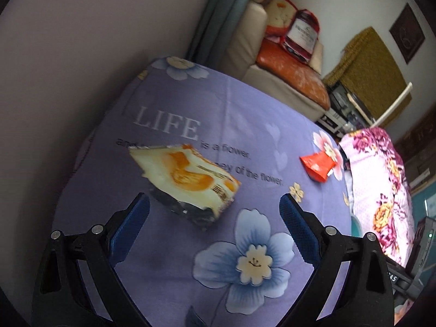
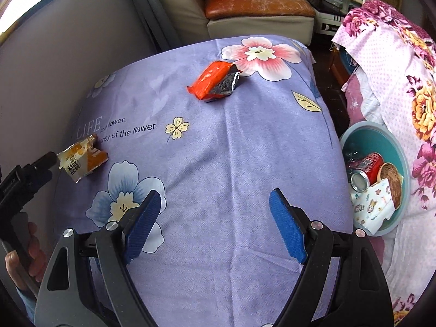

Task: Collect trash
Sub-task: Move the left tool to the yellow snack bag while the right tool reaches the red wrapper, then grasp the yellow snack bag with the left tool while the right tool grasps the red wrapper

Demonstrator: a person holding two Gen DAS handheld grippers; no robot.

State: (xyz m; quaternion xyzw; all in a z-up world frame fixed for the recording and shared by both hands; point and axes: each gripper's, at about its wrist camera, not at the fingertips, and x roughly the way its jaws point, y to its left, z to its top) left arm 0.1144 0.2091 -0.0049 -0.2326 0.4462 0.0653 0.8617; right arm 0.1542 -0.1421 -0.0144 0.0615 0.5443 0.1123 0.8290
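A table draped in a purple floral cloth point(image 2: 231, 163) is carrying two pieces of trash; a yellow-and-orange snack wrapper point(image 1: 188, 179) is lying near the printed lettering on the cloth, and a red wrapper point(image 2: 211, 81) with its silvery inside showing is sitting farther back beside a pink printed flower. In the left wrist view the left gripper point(image 1: 215, 209) is hanging above the cloth with its blue-padded jaws standing wide apart and nothing between them; the yellow-and-orange wrapper is lying just ahead of its left finger, not touching either pad. In the right wrist view the right gripper point(image 2: 215, 207) is likewise spread wide and holding nothing, pointing down at bare cloth near a blue printed flower; at the left edge of that view a hand point(image 2: 24, 253) is gripping the black handle of the other tool, whose tip is reaching toward the yellow-and-orange wrapper, though whether they are touching I cannot tell. Off the table's right edge a teal bin point(image 2: 403, 163) is standing low beside a pink floral fabric point(image 2: 395, 68); a red can point(image 2: 368, 166) and crumpled paper are lying inside it.
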